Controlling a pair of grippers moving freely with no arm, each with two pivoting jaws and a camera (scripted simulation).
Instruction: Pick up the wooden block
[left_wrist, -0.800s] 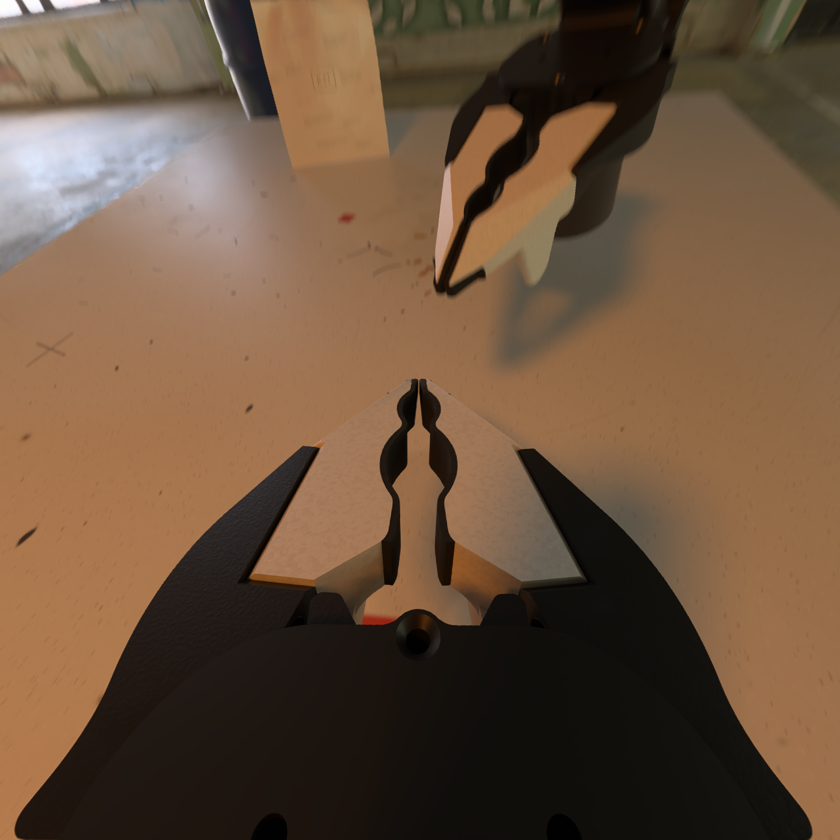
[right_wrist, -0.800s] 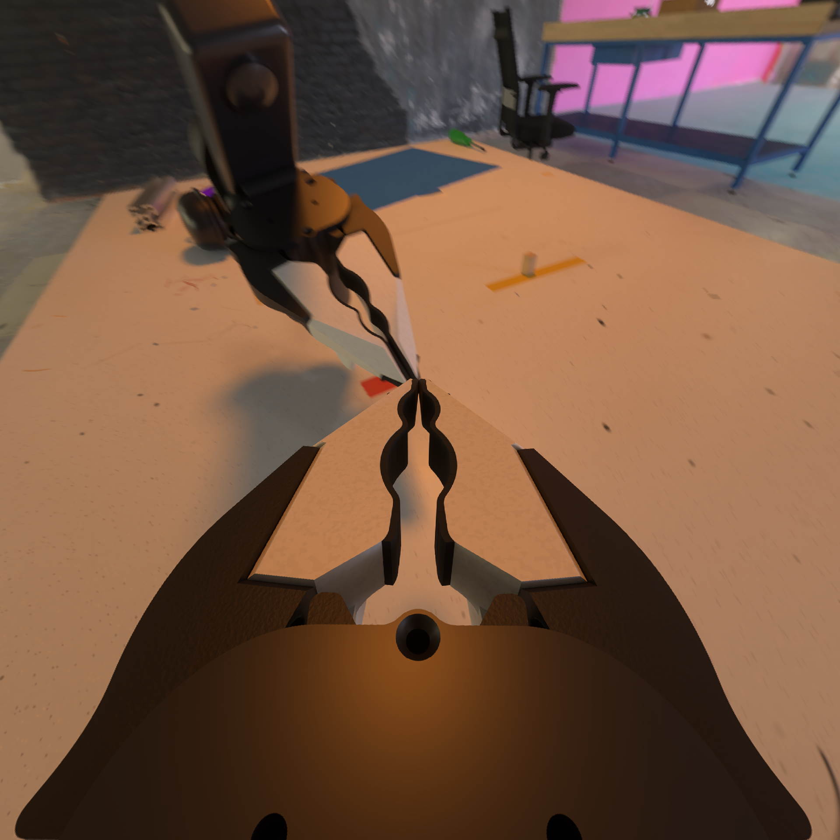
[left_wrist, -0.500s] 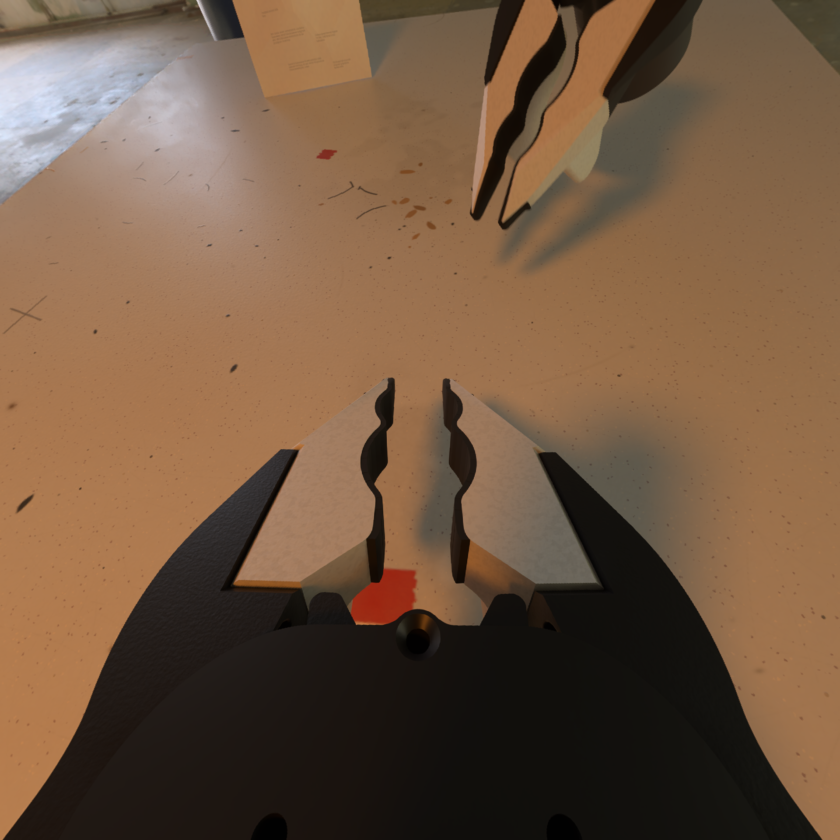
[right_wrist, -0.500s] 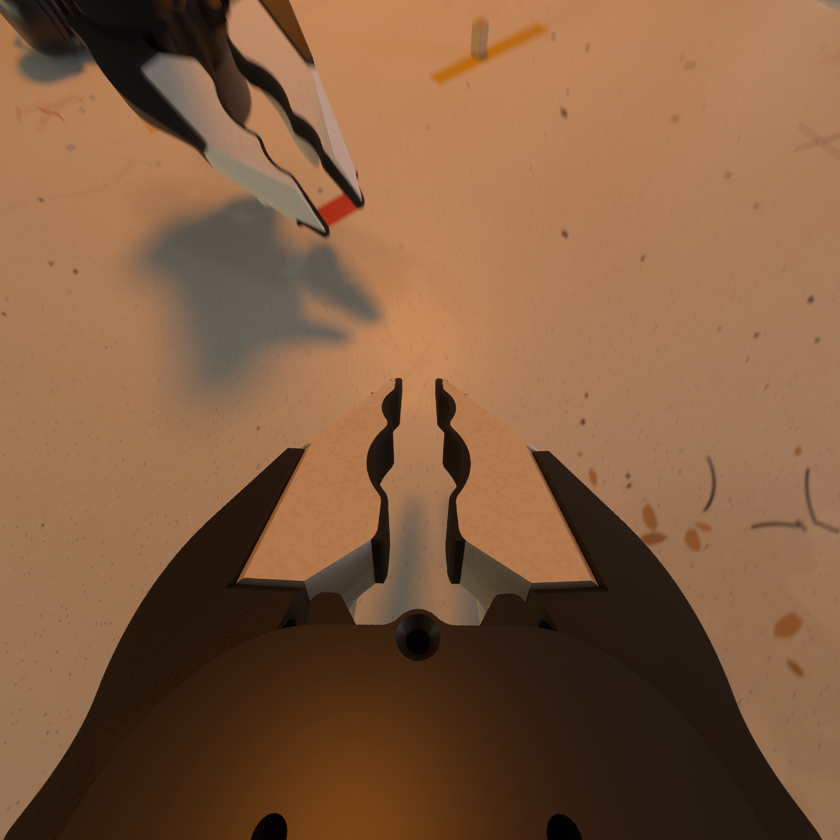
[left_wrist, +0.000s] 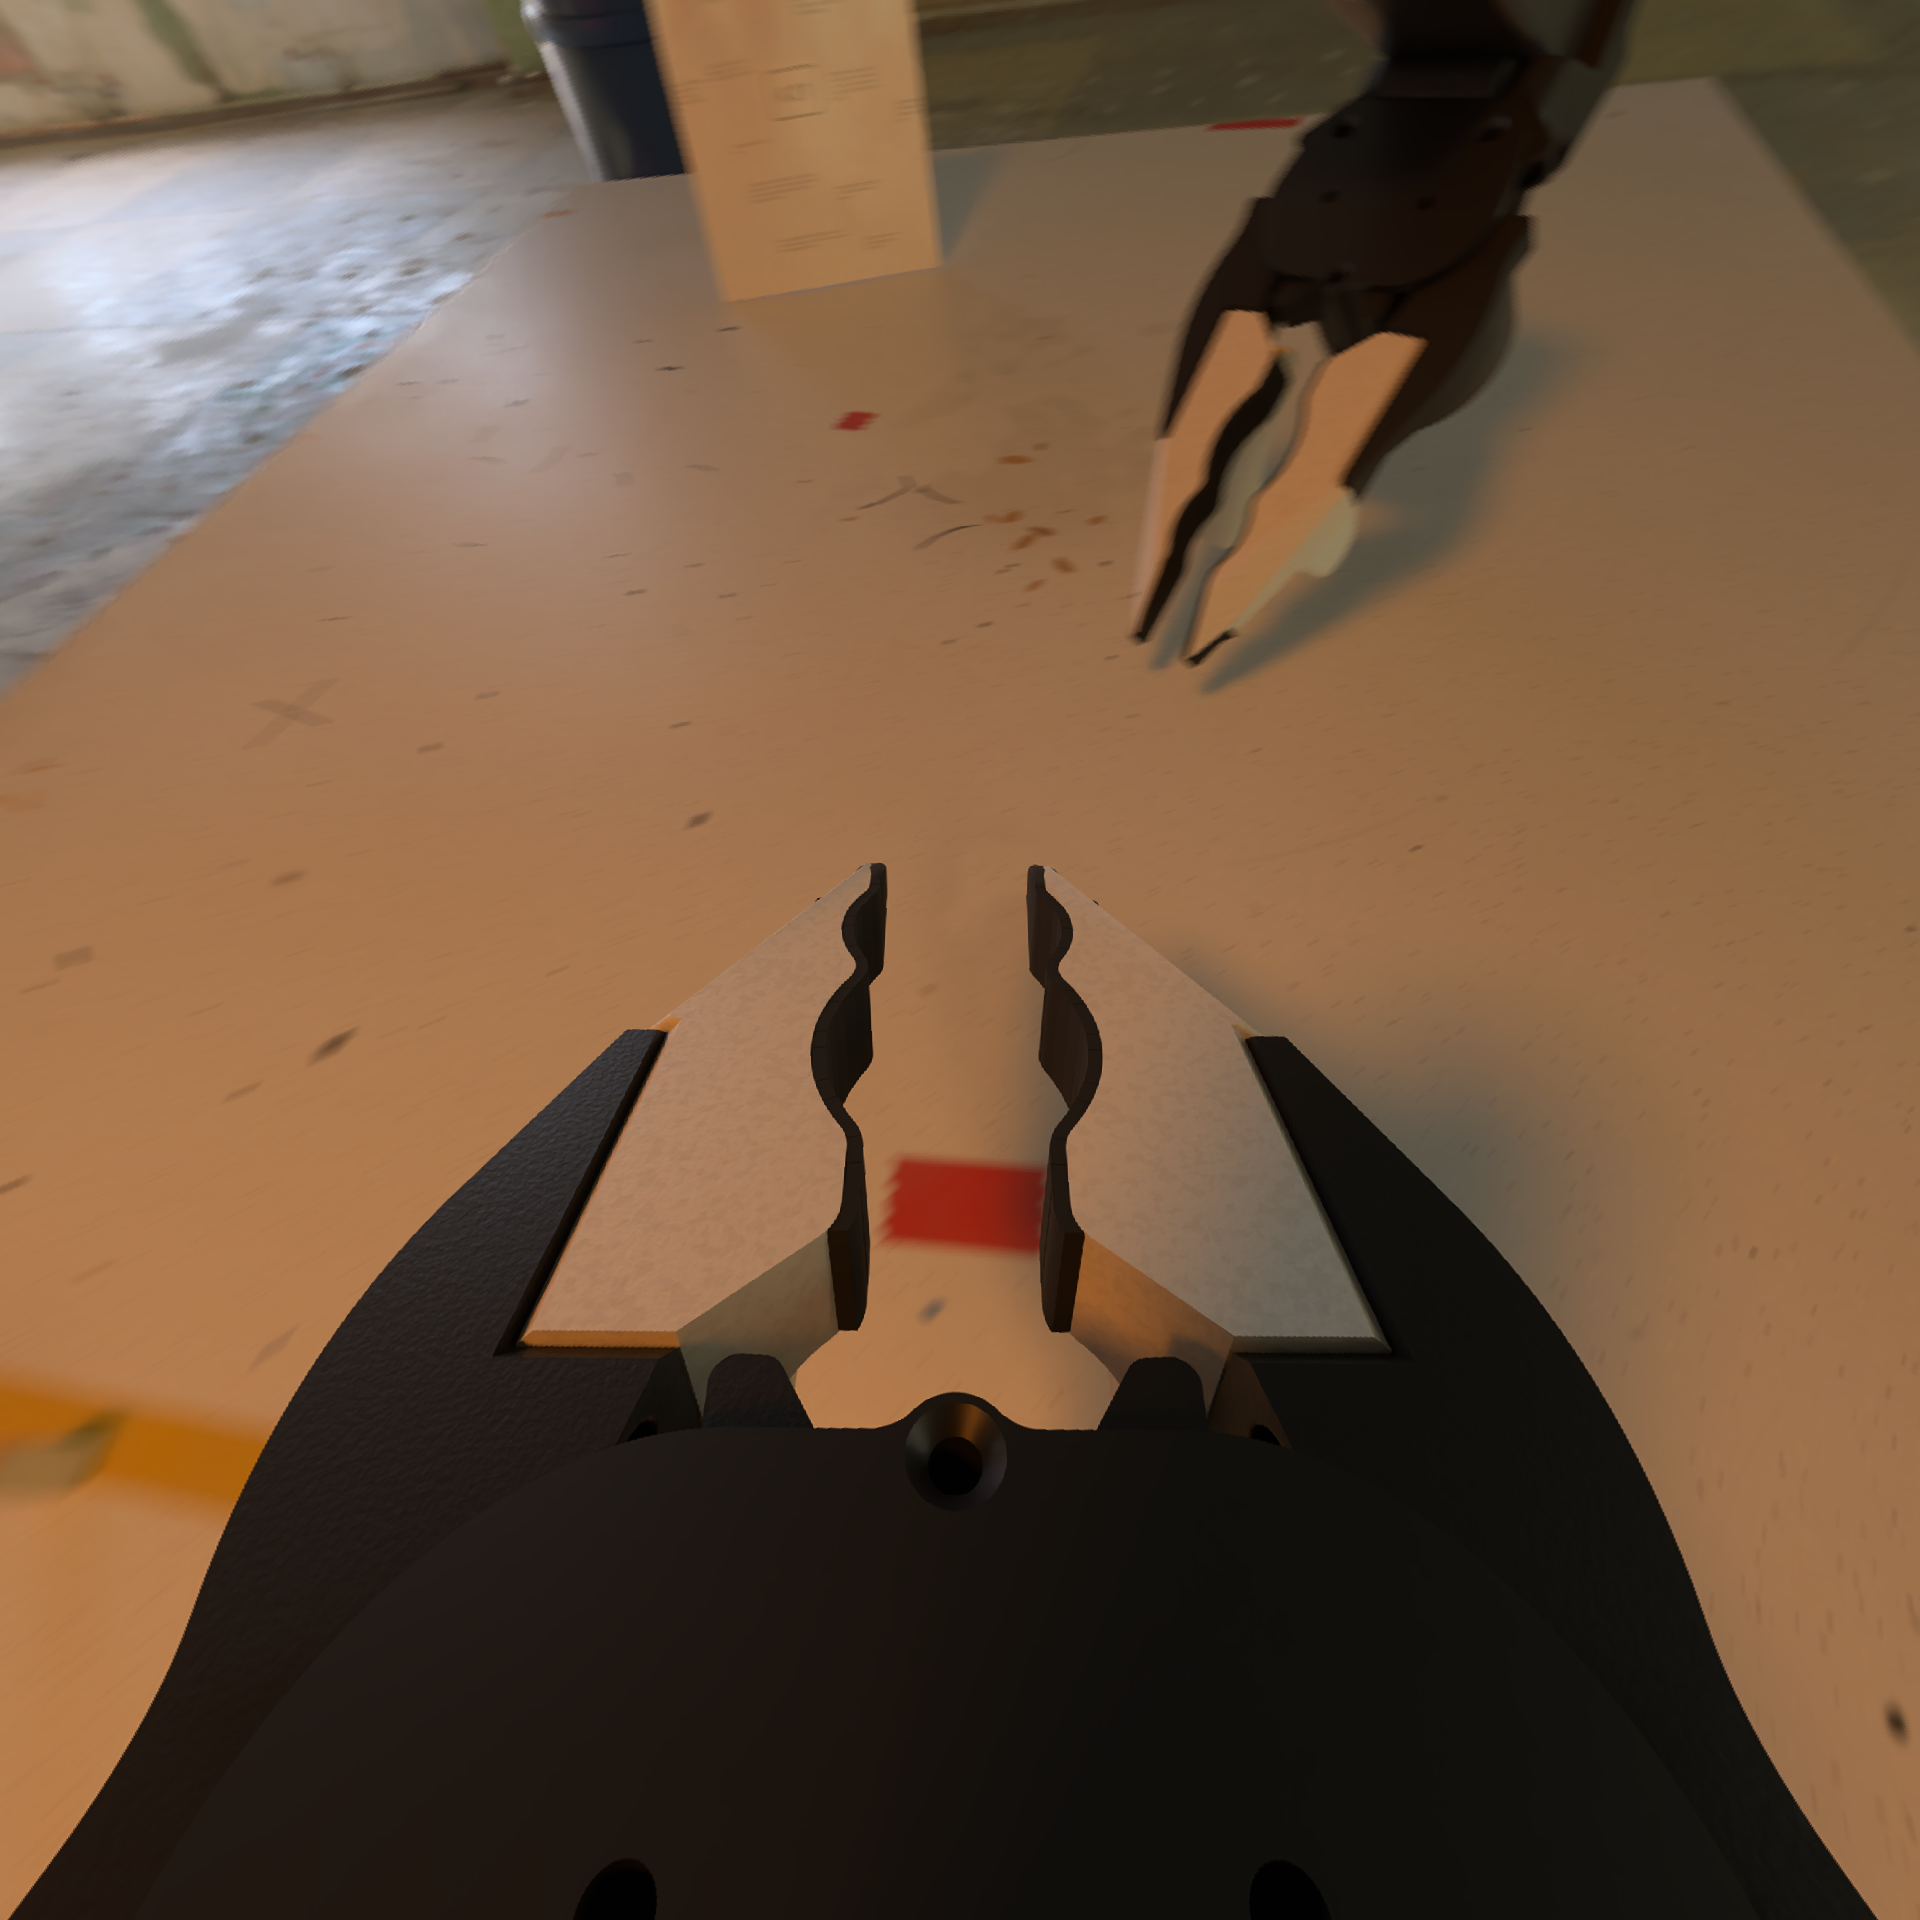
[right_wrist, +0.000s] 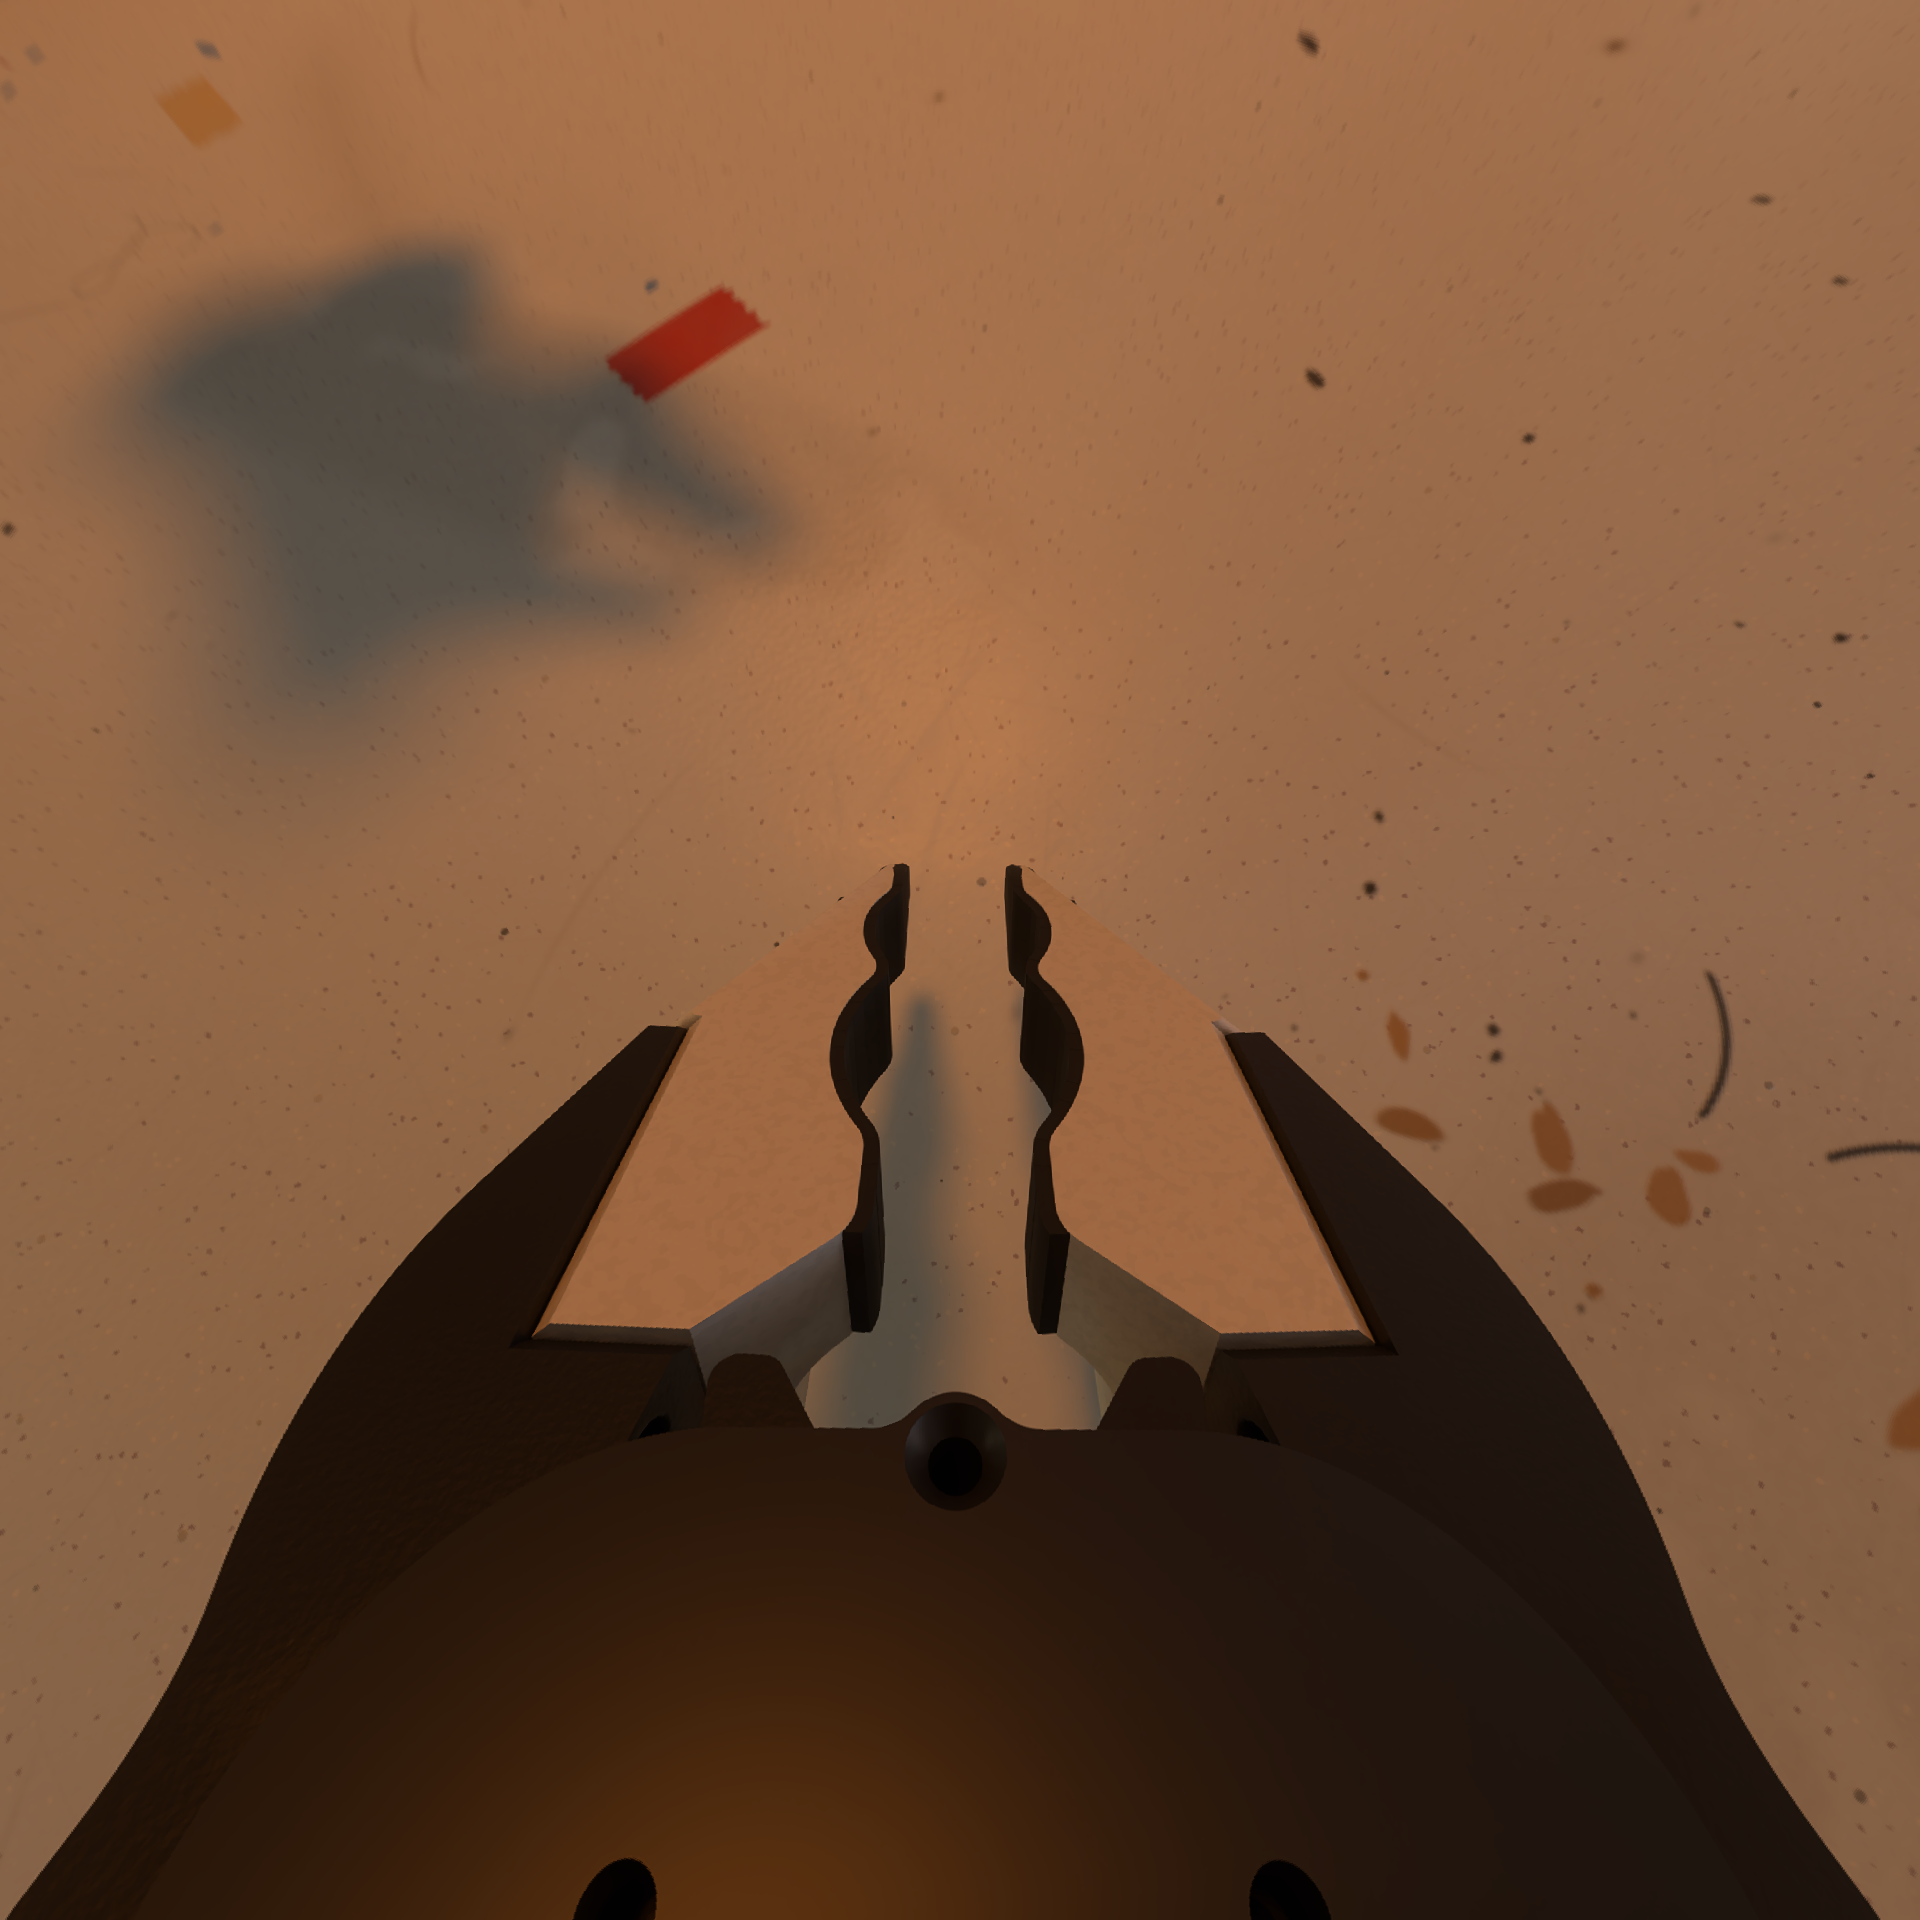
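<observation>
Left wrist view is showing the left gripper (left_wrist: 955, 883) hanging over the tan bench (left_wrist: 416, 831), its fingers (left_wrist: 727, 1122) standing a moderate gap apart and gripping nothing, with a strip of red tape (left_wrist: 966, 1202) lying flat on the bench seen between them. Farther off to the right, the right gripper (left_wrist: 1179, 644) is pointing down at the bench, and its fingers are also parted and holding nothing. A tall pale board (left_wrist: 800, 145) is standing upright at the far edge, and a smaller red mark (left_wrist: 854, 420) is lying ahead of it. From the right wrist view, the right gripper (right_wrist: 957, 878) is looking almost straight down with a narrow gap between its fingers, the red tape (right_wrist: 686, 343) sitting well ahead to the left beside a dark shadow (right_wrist: 416, 468). I cannot tell where the wooden block is; neither view is showing it clearly.
</observation>
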